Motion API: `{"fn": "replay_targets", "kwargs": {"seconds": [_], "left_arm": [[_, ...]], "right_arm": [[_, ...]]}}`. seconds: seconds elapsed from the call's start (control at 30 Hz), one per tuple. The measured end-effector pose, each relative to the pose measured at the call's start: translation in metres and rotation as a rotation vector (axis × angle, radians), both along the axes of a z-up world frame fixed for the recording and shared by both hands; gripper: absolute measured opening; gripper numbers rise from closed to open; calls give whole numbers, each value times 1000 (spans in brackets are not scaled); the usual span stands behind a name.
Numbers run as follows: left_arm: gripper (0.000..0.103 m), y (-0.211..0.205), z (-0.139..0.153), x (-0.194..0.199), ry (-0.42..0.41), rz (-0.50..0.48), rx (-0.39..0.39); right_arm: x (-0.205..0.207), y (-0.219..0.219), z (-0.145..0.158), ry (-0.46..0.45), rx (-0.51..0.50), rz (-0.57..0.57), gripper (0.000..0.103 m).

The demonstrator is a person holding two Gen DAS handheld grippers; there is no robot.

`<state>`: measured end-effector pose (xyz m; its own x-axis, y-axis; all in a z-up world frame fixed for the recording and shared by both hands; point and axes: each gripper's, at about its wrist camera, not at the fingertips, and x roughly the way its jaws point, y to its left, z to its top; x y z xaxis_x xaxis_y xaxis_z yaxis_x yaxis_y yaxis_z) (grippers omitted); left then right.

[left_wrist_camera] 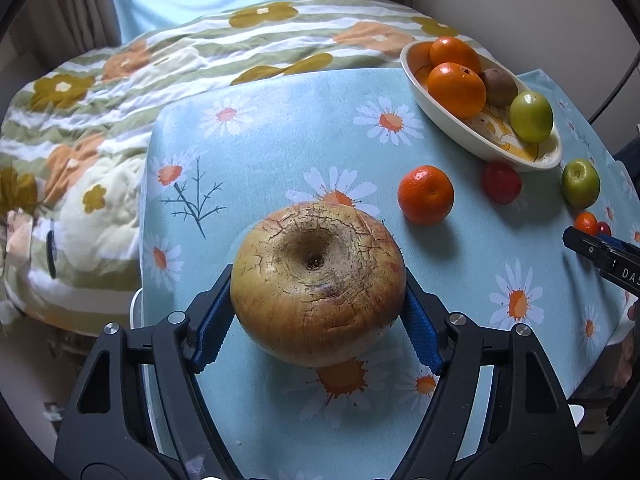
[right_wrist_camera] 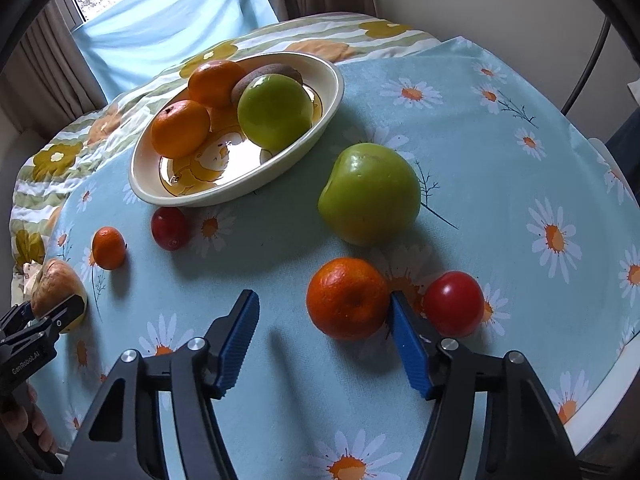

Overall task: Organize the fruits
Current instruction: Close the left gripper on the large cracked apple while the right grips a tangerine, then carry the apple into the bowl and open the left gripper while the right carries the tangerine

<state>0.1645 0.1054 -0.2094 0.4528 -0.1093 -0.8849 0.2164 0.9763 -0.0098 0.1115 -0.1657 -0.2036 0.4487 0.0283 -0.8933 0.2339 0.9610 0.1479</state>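
Two pickups in hand. Left view: my left gripper (left_wrist_camera: 318,312) has both fingers pressed on the apple (left_wrist_camera: 317,283), cracked, russet, sitting on the counter (left_wrist_camera: 280,152); next, lift it to the bowl (left_wrist_camera: 448,128). Right view: my right gripper (right_wrist_camera: 322,340) is open around the mandarin (right_wrist_camera: 347,298), only the right finger touching; close fully.

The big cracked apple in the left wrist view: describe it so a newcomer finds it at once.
On the daisy tablecloth, away from the oval bowl, the cracked apple sits between the left gripper's blue pads. It is the largest fruit, tan and russeted with crazed skin, unlike the smooth oranges and green apples nearby.
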Motion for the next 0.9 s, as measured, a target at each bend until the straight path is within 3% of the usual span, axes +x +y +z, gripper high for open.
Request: {"fn": "replay_targets", "kwargs": {"seconds": [0.27, 0.4, 0.6, 0.9], "left_arm": [[81, 0, 0, -9, 4, 20, -10], [81, -1, 1, -16, -1, 35, -11], [80, -4, 9, -27, -16, 58, -18], [80, -22, 45, -42, -67, 99, -27]], "right_arm": [[4, 0, 1, -9, -37, 25, 54], [5, -3, 3, -11, -74, 31, 36], [4, -4, 11, -34, -59, 73, 36], [3, -8, 36, -88, -35, 170, 36]]}}
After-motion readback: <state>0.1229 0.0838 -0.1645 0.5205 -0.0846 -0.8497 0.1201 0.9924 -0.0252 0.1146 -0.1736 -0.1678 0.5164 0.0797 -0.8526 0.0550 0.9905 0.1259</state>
